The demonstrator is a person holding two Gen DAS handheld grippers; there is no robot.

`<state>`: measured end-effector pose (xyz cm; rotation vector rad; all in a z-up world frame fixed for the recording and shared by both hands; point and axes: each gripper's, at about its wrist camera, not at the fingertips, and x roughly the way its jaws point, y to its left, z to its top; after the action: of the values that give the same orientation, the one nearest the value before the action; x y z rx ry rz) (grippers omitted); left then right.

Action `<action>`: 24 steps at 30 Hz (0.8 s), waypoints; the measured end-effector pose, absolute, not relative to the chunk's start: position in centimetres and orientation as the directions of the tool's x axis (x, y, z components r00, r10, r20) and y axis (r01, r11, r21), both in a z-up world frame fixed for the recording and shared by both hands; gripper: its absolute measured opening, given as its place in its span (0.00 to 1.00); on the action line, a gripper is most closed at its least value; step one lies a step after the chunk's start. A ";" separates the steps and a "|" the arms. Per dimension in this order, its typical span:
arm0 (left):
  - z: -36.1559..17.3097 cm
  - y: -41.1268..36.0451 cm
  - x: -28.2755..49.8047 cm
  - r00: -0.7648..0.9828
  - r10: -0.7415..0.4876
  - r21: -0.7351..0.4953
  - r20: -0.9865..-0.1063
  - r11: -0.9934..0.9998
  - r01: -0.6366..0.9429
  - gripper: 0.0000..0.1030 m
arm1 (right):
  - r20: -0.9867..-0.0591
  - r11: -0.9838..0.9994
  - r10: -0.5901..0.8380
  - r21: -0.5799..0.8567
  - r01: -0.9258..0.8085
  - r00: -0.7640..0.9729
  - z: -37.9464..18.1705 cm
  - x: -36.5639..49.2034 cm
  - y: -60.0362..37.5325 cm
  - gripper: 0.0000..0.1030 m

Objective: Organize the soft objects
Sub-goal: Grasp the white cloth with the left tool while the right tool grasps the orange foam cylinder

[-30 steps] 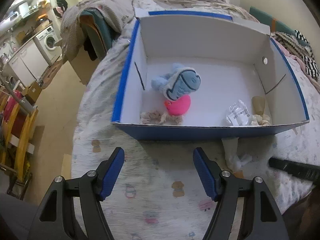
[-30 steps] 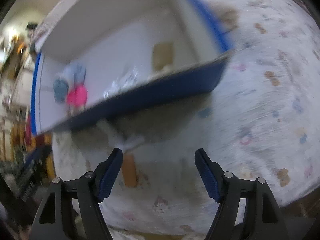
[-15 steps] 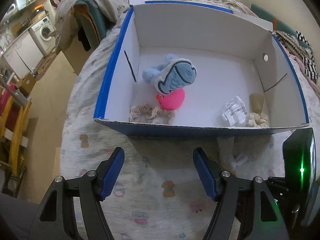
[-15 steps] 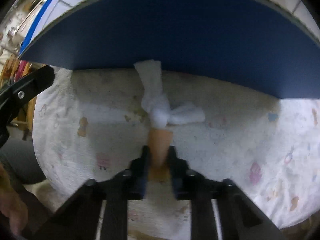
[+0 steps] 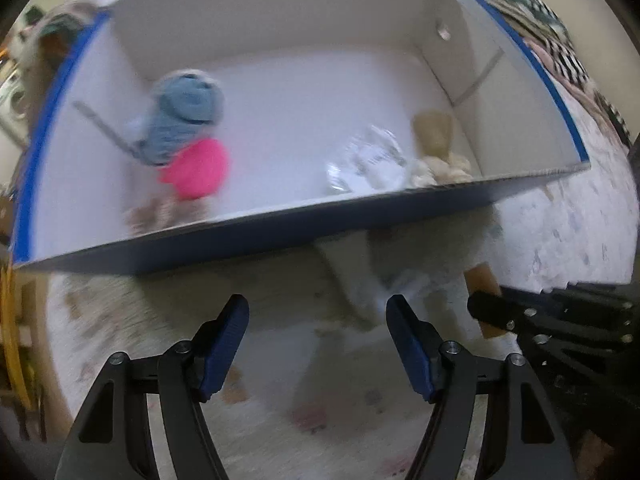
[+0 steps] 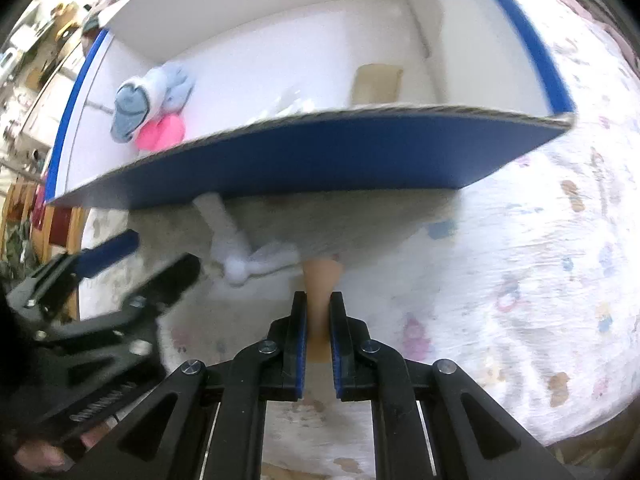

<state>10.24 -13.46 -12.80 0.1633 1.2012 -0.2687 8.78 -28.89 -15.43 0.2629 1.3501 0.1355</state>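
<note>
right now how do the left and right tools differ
The left tool stands open with nothing between its blue pads; the right tool is clamped shut on the tan end of a soft item. The left tool hangs over the white knotted cloth, not touching it; the right tool already grips. Both point down at the patterned cover in front of the blue box.

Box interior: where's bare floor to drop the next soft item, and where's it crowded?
Free: the middle of the box floor, between the blue plush with the pink toy and the clear packet, back to the far wall. Crowded: the near-left corner and the near-right corner, where the beige items sit.
</note>
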 end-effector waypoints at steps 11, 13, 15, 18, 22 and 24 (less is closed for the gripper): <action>-16.9 -16.3 12.6 0.229 -0.145 -0.047 -0.963 0.921 0.386 0.66 | -0.950 0.964 0.241 0.259 0.065 0.200 -15.9 9.9 -30.4 0.12; -17.4 -16.1 13.2 0.207 -0.163 -0.076 -0.965 0.923 0.377 0.59 | -0.949 0.964 0.241 0.259 0.067 0.203 -16.0 10.1 -30.3 0.12; -17.6 -16.4 13.5 0.199 -0.172 -0.084 -0.965 0.919 0.384 0.42 | -0.949 0.964 0.239 0.258 0.068 0.207 -16.0 10.1 -30.2 0.12; -17.5 -17.1 13.4 0.169 -0.209 -0.118 -0.963 0.894 0.432 0.25 | -0.950 0.965 0.231 0.251 0.071 0.210 -16.0 10.0 -30.1 0.12; -17.3 -17.2 13.2 0.148 -0.223 -0.137 -0.963 0.885 0.445 0.24 | -0.953 0.966 0.225 0.245 0.079 0.205 -16.1 9.8 -30.3 0.12; -17.2 -16.8 13.4 0.147 -0.230 -0.146 -0.962 0.888 0.436 0.24 | -0.953 0.966 0.223 0.244 0.080 0.205 -16.2 10.0 -30.1 0.12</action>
<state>13.37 -16.80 -17.19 0.1827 1.3414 -0.4832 10.02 -30.06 -16.21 0.2623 1.3658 0.1012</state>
